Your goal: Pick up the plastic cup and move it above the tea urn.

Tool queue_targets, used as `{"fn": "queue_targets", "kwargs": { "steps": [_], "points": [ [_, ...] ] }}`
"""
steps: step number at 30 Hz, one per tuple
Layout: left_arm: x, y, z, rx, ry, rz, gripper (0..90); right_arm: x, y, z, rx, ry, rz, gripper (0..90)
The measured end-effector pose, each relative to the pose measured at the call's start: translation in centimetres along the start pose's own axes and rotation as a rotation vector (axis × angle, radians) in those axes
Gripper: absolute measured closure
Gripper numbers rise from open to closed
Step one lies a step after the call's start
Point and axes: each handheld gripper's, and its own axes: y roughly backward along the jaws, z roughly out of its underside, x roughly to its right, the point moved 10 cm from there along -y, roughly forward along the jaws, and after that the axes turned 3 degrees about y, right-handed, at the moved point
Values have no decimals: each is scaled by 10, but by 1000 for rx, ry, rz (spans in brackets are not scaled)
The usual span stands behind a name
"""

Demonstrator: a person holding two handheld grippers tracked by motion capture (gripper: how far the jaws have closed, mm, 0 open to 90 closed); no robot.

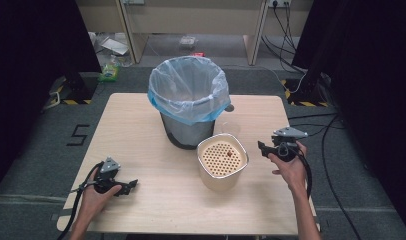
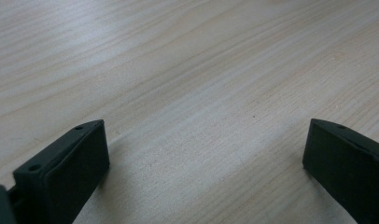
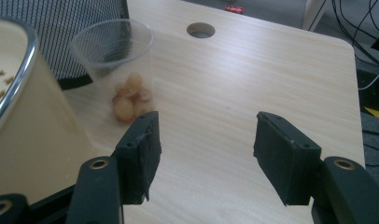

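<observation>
A person's right hand holds my right gripper [image 1: 261, 148] above the table's right side, jaws pointing left toward a clear plastic cup [image 1: 230, 128]. In the right gripper view the right gripper [image 3: 206, 135] is open with only bare wood between its jaws. The cup [image 3: 127, 65] stands ahead and to the left, holding a few pale brown rounded pieces [image 3: 129, 99]. My left gripper [image 1: 133, 185] rests low at the table's front left, in the person's left hand. In the left gripper view the left gripper [image 2: 206, 154] is wide open over bare wood.
A black mesh bin [image 1: 188, 90] lined with a light blue bag stands at the table's middle back. In front of it sits a beige container [image 1: 222, 180] with a perforated insert. A round hole [image 3: 200, 30] pierces the tabletop behind the cup. Cables lie on the floor at right.
</observation>
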Motion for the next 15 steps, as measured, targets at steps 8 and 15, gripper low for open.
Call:
{"fn": "queue_targets", "kwargs": {
  "steps": [8, 15],
  "points": [
    [0, 0, 0, 0, 0, 0, 0, 0, -17, -24, 2, 1, -14, 437],
    [0, 0, 0, -1, 0, 0, 0, -7, -34, -39, -2, 10, -45, 469]
  ]
}}
